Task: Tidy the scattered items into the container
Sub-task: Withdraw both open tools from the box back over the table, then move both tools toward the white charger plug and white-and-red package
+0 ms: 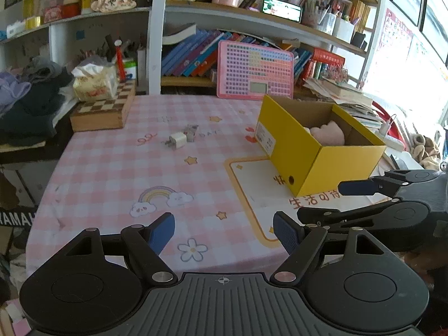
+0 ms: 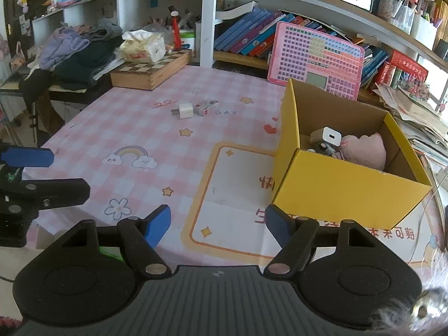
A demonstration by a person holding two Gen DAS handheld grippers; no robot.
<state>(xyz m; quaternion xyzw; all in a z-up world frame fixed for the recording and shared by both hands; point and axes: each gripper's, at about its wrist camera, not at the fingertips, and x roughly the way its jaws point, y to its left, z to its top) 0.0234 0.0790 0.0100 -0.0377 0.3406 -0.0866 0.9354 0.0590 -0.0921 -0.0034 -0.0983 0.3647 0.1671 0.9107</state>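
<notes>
The yellow cardboard box (image 2: 344, 184) with its open top stands on the right side of the pink checked tablecloth (image 1: 117, 168), its nearest corner turned toward you, so its mouth is reachable from either side. Inside, the right wrist view shows a white charger block (image 2: 330, 135), a pink plush toy (image 2: 366, 152) and some small dark bits you can't make out; these look already tidied.

Two things remain out on the cloth, well apart from the box toward the far middle of the table: a small white plug adapter (image 1: 177, 140) lying on its side with its prongs pointing left, and just beside it, perhaps touching, a small grey and red printed packet (image 1: 191, 133). Lying flat and close together, they would likely need to be picked one at a time so the fingers don't drag the neighbour along.

Your left gripper (image 1: 224, 231) hovers low over the near edge of the table, jaws spread wide with nothing between the blue pads (image 1: 162, 231), and it faces the two leftover items. Your right gripper (image 2: 218, 224) hangs likewise spread and empty, near the front of the box. Both are pulled back from the work, a ready posture before a reach.

The wooden chessboard case (image 1: 102, 112) and tissue pack (image 1: 93, 82) at the far left sit off the cloth's centre and seem to be part of the desk clutter, not your job. I judge the task mostly done, with the adapter the easier next grab.
</notes>
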